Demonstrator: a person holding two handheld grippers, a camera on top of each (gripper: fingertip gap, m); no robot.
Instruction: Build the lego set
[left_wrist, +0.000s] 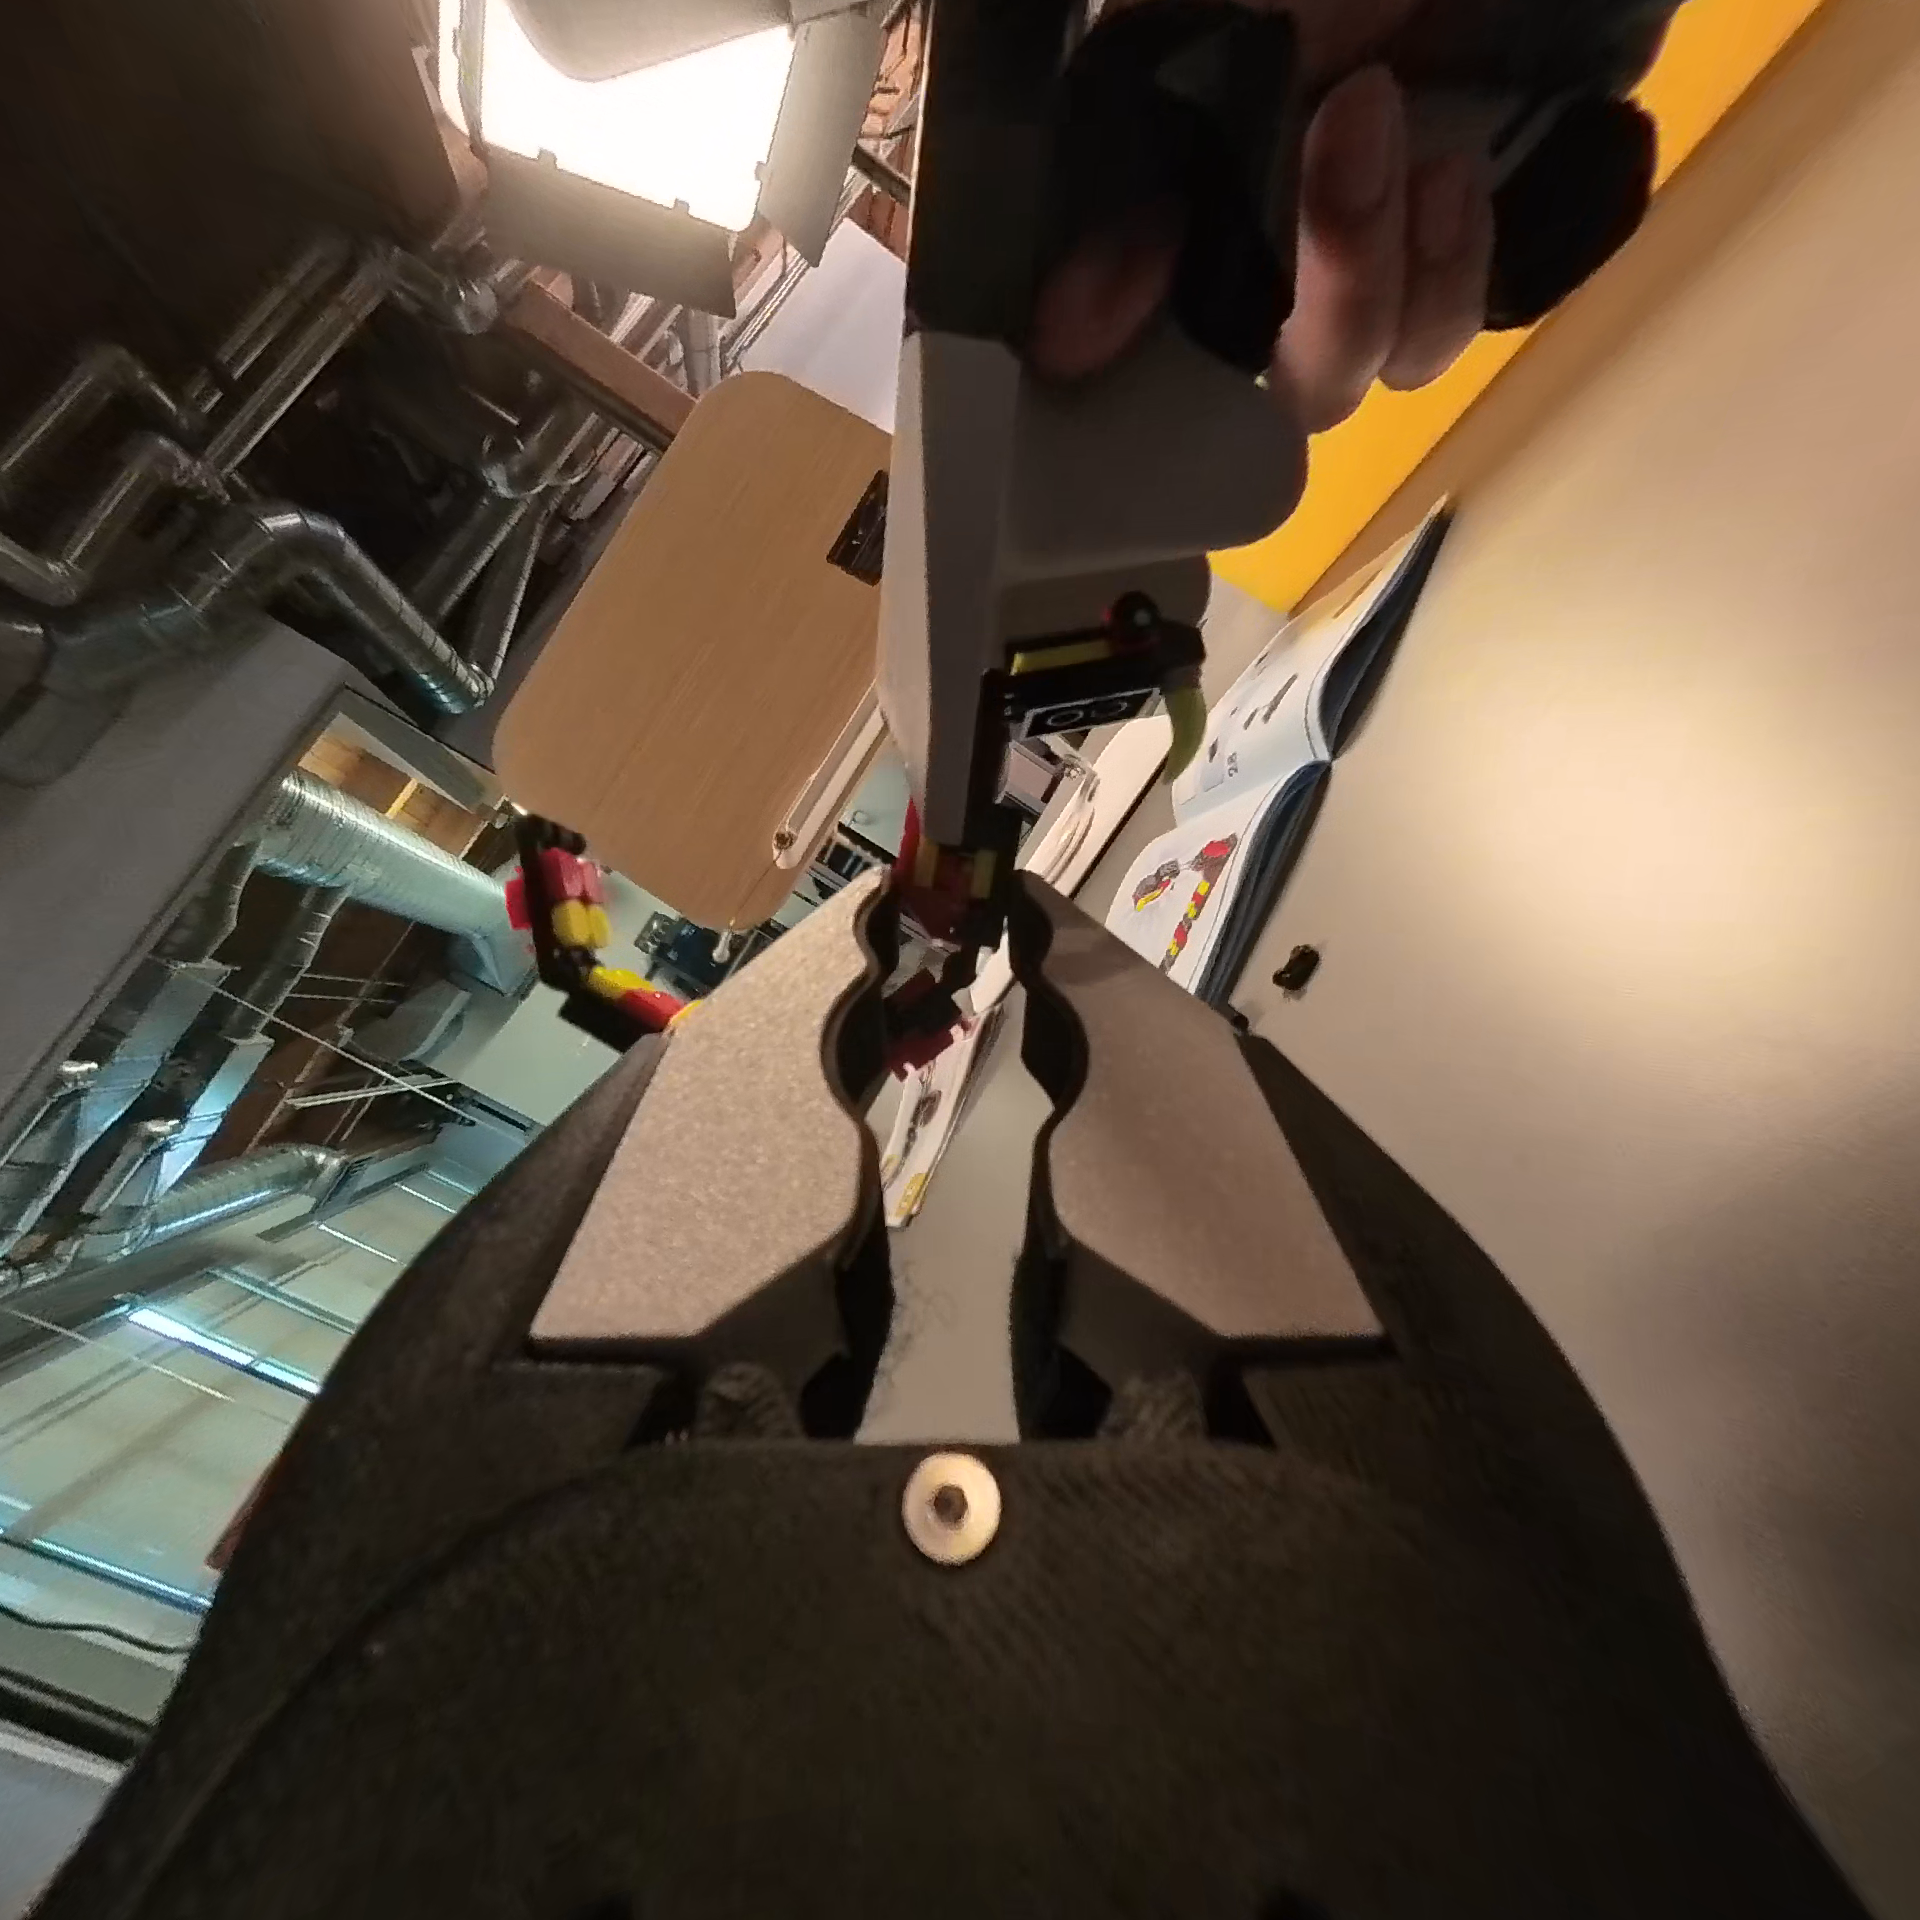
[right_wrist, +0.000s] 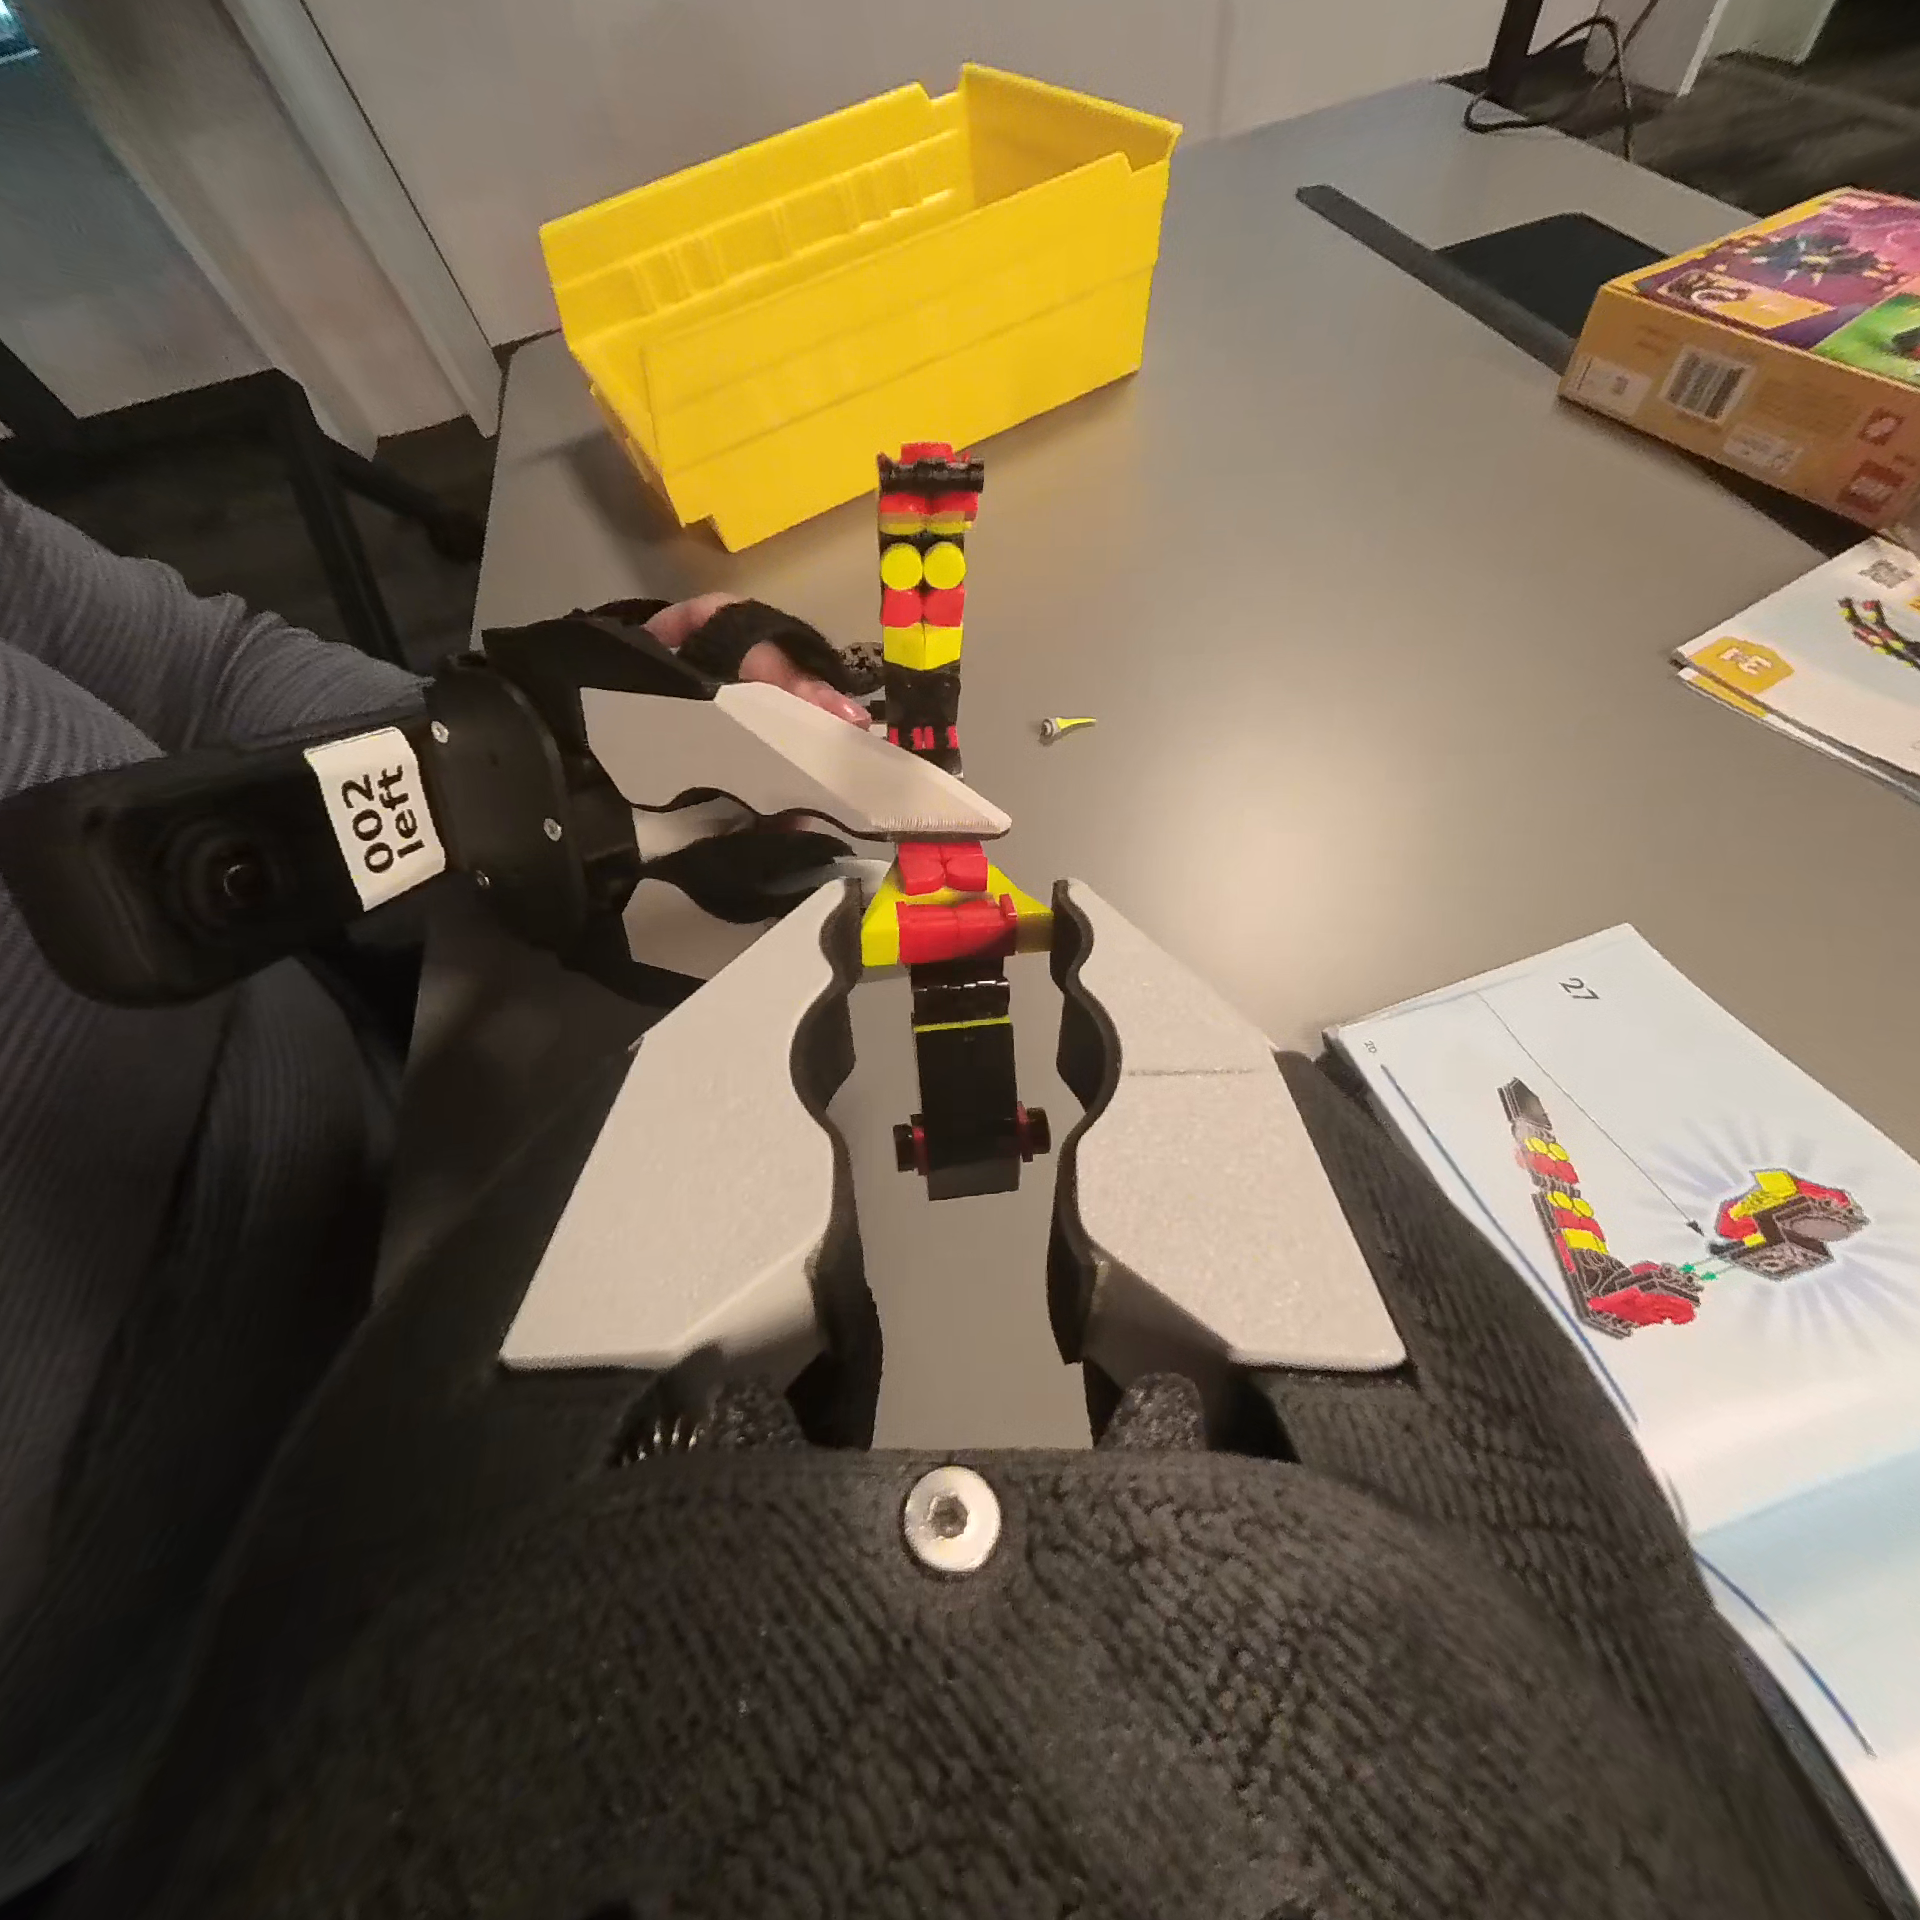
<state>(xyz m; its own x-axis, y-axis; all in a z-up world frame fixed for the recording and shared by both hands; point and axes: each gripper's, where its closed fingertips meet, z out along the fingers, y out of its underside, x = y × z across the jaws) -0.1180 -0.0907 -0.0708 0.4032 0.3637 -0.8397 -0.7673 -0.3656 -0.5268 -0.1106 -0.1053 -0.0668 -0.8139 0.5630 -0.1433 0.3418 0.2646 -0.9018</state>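
A red, yellow and black lego model (right_wrist: 951, 925) hangs above the grey table (right_wrist: 1351, 623), its long tail (right_wrist: 923, 582) pointing away from me. My right gripper (right_wrist: 958, 914) is shut on the model's wide yellow and red part, one pad on each side. My left gripper (right_wrist: 914, 847) comes in from the left and is shut on the red bricks just beyond, its upper finger (right_wrist: 883, 790) lying on top. In the left wrist view my left gripper (left_wrist: 951, 899) clamps the model (left_wrist: 961, 868), the right gripper's finger (left_wrist: 935, 644) comes down from above, and the tail (left_wrist: 577, 935) sticks out left.
A yellow bin (right_wrist: 862, 312) stands at the back of the table. A lego box (right_wrist: 1766, 332) and booklets (right_wrist: 1818, 665) lie at the right. An open instruction booklet (right_wrist: 1662, 1247) lies near right. A small yellow-green piece (right_wrist: 1065, 725) lies loose on the table. Left and right tips are no more than a few centimetres apart.
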